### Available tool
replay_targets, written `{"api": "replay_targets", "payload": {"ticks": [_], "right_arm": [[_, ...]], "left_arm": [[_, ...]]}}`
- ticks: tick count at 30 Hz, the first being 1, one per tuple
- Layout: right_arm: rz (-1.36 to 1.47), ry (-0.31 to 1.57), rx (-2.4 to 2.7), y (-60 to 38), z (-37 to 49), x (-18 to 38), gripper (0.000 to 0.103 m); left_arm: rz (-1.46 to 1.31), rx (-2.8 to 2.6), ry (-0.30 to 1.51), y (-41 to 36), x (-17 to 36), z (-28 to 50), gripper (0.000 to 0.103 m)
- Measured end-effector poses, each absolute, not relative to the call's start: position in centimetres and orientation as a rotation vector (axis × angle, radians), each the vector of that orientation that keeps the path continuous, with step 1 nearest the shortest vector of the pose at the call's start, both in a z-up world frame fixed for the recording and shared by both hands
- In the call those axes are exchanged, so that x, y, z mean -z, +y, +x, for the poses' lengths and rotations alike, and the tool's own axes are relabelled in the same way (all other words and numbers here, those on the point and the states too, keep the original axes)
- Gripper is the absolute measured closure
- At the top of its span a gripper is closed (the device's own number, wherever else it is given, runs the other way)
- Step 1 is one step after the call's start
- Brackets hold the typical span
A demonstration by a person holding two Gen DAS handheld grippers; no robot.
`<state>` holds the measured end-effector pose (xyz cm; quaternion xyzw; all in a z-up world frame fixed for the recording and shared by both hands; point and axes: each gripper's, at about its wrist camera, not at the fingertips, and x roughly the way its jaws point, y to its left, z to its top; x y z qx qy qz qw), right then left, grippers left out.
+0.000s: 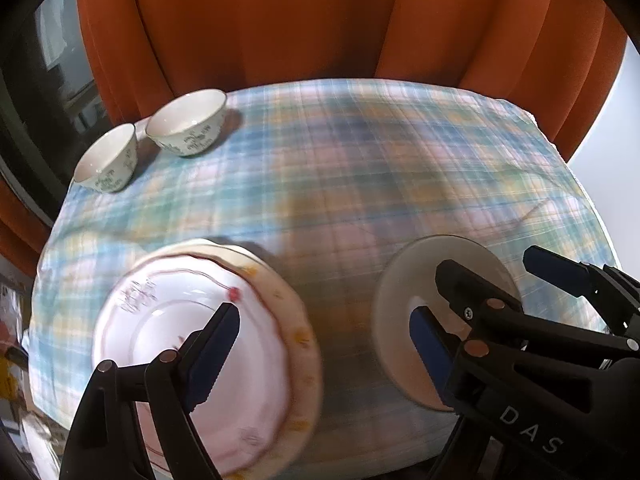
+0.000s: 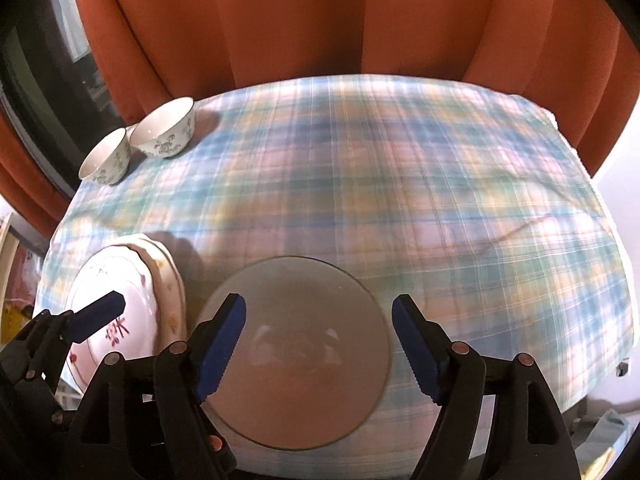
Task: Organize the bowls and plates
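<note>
A stack of flowered white plates [image 1: 180,320] [image 2: 120,320] lies at the near left of the plaid-clothed table [image 1: 360,168]. A round smoky glass plate [image 1: 400,300] [image 2: 296,312] lies flat at the near middle. Two small patterned bowls [image 1: 188,124] [image 1: 108,160] stand side by side at the far left corner, also in the right wrist view [image 2: 164,128] [image 2: 106,160]. My left gripper [image 1: 322,348] is open above the gap between stack and glass plate, holding nothing. My right gripper [image 2: 318,344] [image 1: 486,262] hangs open over the glass plate, its pads clear of it.
Orange curtains [image 1: 280,20] hang close behind the table's far edge. A dark window [image 1: 60,80] is at the left. The cloth [image 2: 440,180] is bare over the middle and right. Clutter sits below the table's left edge [image 1: 12,340].
</note>
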<state>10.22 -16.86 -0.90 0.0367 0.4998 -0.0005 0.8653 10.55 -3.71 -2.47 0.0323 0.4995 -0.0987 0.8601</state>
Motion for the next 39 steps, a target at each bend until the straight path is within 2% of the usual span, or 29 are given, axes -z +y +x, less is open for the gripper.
{"api": "replay_targets", "payload": {"ticks": [28,37,39], "right_arm": [[0.084,1.021,-0.012,4.8,16.7,0.5,0.024],[0.062,0.985,-0.062,9.7,22.1,-0.2,0.024],[0.038,0.98,-0.065,10.9,23.5,-0.2,0.024]], "left_arm": [[0.008,0.157,1.015,17.7,2.1,17.3,0.015],[-0.024,0.01,0.987,22.4,2.3,22.7,0.019],[-0.027,-0.017,0.979,23.3,2.4,23.7,0.024]]}}
